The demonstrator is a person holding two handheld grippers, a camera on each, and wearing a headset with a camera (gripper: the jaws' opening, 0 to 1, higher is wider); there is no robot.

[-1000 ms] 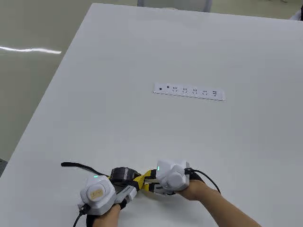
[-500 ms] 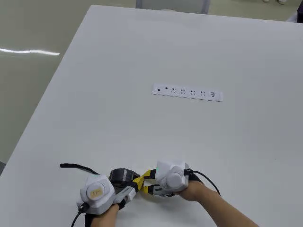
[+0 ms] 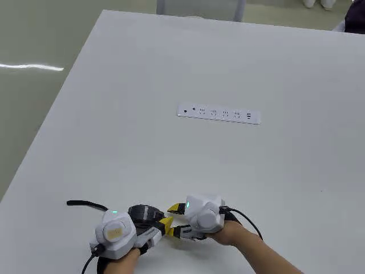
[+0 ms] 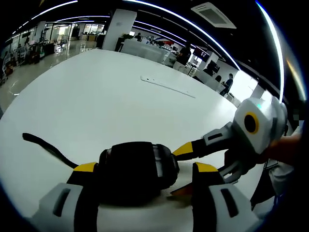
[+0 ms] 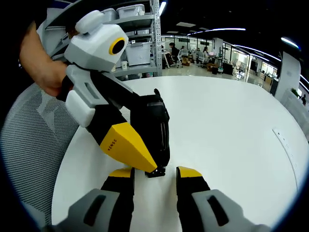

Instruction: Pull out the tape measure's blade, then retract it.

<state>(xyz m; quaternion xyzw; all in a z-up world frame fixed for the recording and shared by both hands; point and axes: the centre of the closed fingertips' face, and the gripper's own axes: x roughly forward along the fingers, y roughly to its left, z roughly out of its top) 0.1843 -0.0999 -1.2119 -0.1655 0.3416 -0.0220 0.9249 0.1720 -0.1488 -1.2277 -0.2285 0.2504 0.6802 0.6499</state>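
The black tape measure (image 3: 144,212) lies on the white table (image 3: 188,68) near its front edge, with a black strap (image 3: 85,204) trailing to the left. My left gripper (image 3: 149,221) is shut on its body (image 4: 135,166), a yellow-tipped jaw on each side. My right gripper (image 3: 174,220) faces it from the right and is open. In the right gripper view the small blade hook (image 5: 155,171) sits at the foot of the tape measure (image 5: 152,125), in the gap between the right gripper's (image 5: 155,175) yellow tips, which are not touching it. No blade is drawn out.
A white power strip (image 3: 218,113) lies flat across the middle of the table, well beyond the grippers. The table's left edge (image 3: 51,120) drops to a shiny floor. A grey mesh chair back (image 5: 29,159) and shelving stand behind the left gripper.
The head camera has tilted, shifting the whole picture. Both grippers and the tape measure stay in nearly the same place relative to each other.
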